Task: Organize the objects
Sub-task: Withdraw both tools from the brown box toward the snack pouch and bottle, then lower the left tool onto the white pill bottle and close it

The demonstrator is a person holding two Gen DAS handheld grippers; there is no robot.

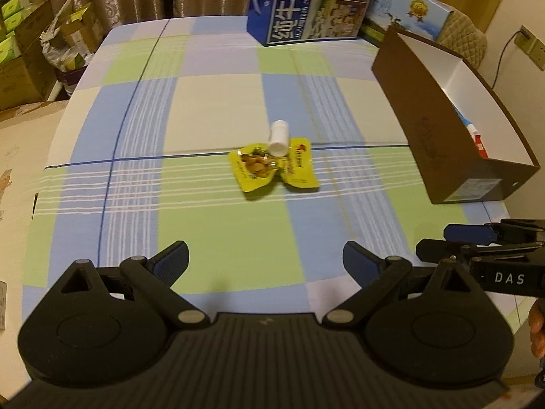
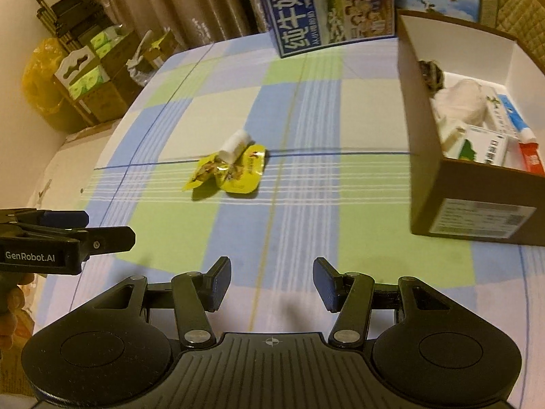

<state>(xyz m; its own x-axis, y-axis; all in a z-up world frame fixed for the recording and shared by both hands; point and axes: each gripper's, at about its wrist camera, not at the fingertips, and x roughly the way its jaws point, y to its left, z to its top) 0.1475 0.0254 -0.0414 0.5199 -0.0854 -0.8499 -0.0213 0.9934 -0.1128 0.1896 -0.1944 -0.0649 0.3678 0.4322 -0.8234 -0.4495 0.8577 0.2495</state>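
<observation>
Two yellow snack packets (image 1: pixel 272 168) (image 2: pixel 228 172) lie side by side mid-table on the checked cloth. A small white bottle (image 1: pixel 278 138) (image 2: pixel 235 146) rests on its side across their far edge. A brown cardboard box (image 1: pixel 439 116) (image 2: pixel 466 201) with a white inside stands at the right and holds several packages. My left gripper (image 1: pixel 265 260) is open and empty, well short of the packets. My right gripper (image 2: pixel 271 281) is also open and empty, near the table's front edge. Each gripper shows at the edge of the other's view.
A blue milk carton box (image 1: pixel 306 3) (image 2: pixel 327 6) and a lighter blue box (image 1: pixel 412 10) stand at the table's far edge. Cardboard cartons and bags (image 2: pixel 88 81) sit on the floor to the left. Curtains hang behind.
</observation>
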